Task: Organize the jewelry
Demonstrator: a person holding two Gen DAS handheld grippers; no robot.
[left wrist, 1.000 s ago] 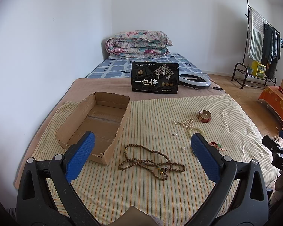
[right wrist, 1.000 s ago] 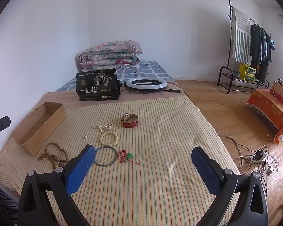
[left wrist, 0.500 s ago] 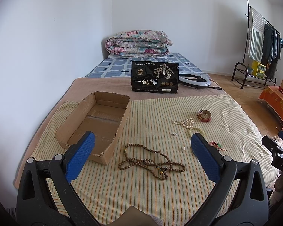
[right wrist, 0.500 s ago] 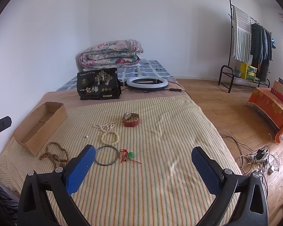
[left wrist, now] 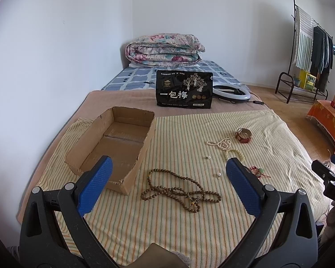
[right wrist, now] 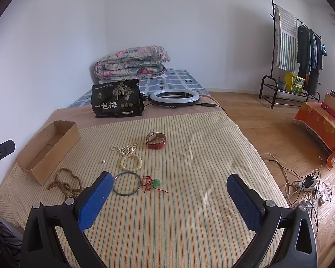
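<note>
Left gripper (left wrist: pixel 168 176) spread wide, empty, poised above striped bedcover (left wrist: pixel 178 234); right gripper (right wrist: pixel 169 186) likewise wide and empty. Nothing boxed yet: cardboard box (left wrist: pixel 114 147) bare at far left, wooden bead necklace (left wrist: pixel 181 189) just right of it, between the left fingers. Pearl strand (right wrist: pixel 125 148), cream bracelet (right wrist: pixel 131 163), watch (right wrist: pixel 156 141), bangle (right wrist: pixel 126 183) and red-cord pendant (right wrist: pixel 154 183) scattered mid-bed. Judged opening step: descend, close on beads, carry to box. Against earlier frames, barely any change; right view shifted slightly.

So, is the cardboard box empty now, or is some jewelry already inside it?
Empty. The left wrist view shows the cardboard box with only its bare floor; the wooden bead necklace lies outside on the blanket.
</note>
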